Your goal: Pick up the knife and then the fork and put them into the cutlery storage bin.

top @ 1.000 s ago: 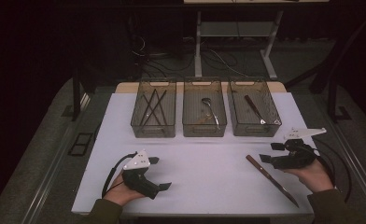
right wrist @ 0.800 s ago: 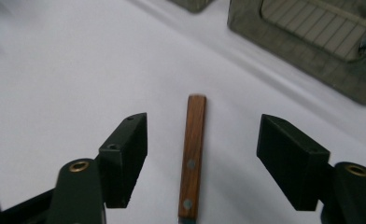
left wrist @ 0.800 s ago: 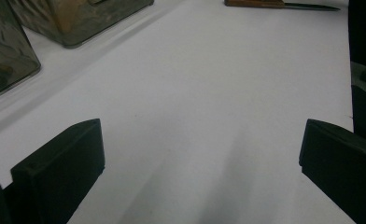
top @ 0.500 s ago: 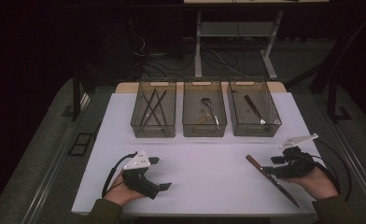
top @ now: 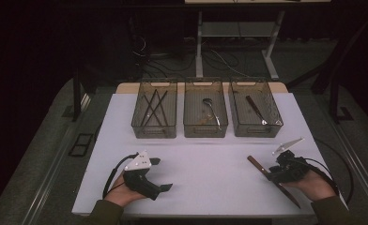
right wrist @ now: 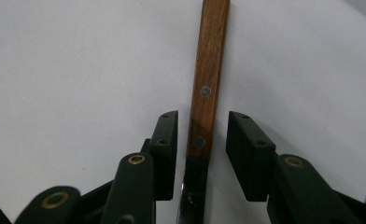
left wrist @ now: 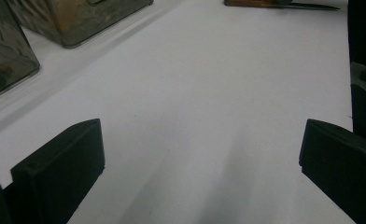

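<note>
This looks like a lab or test room set up for recording. A white worktop [top: 205,187] stands on grey carpet in a dark space, with 3 clear bins [top: 205,115] in a row at its far edge, loose cables [top: 147,54] and a metal frame stand [top: 233,37] beyond.

High view: fixed above the person's side, facing forward and down over the whole white table [top: 205,168] to the three bins [top: 205,115] at the far edge. Left gripper view: low, close to the tabletop, looking across it toward the knife [left wrist: 265,3]. Right gripper view: very close, straight down on the knife's wooden handle. All three share knife and tabletop.
</note>
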